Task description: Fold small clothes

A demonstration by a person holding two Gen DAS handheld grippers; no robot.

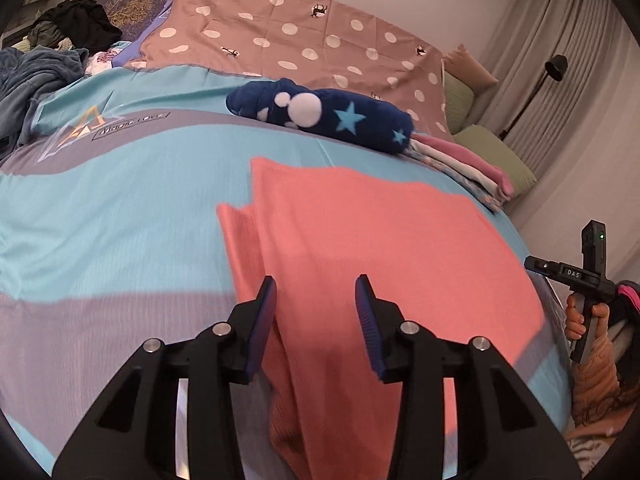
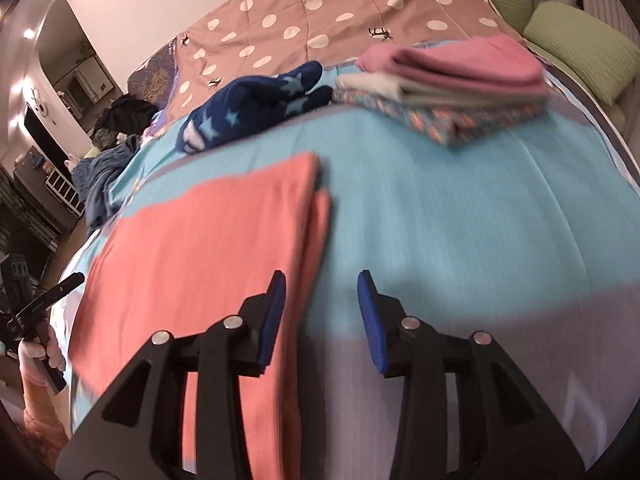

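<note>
A salmon-pink garment (image 1: 380, 248) lies flat on the blue and grey bed cover, partly folded, with a narrower layer showing along its left edge. My left gripper (image 1: 316, 296) is open and empty, hovering over the garment's near left part. In the right wrist view the same garment (image 2: 208, 240) lies left of centre. My right gripper (image 2: 322, 292) is open and empty above the garment's right edge. Part of the right gripper's body (image 1: 576, 276) shows at the far right of the left wrist view, and the left gripper's body (image 2: 36, 308) at the far left of the right wrist view.
A dark blue fleece piece with stars (image 1: 320, 110) lies behind the garment. A stack of folded clothes (image 2: 448, 84) with pink on top sits at the back right. A polka-dot brown sheet (image 1: 304, 36), green pillows (image 2: 580, 44) and a heap of dark clothes (image 1: 76, 28) lie further back.
</note>
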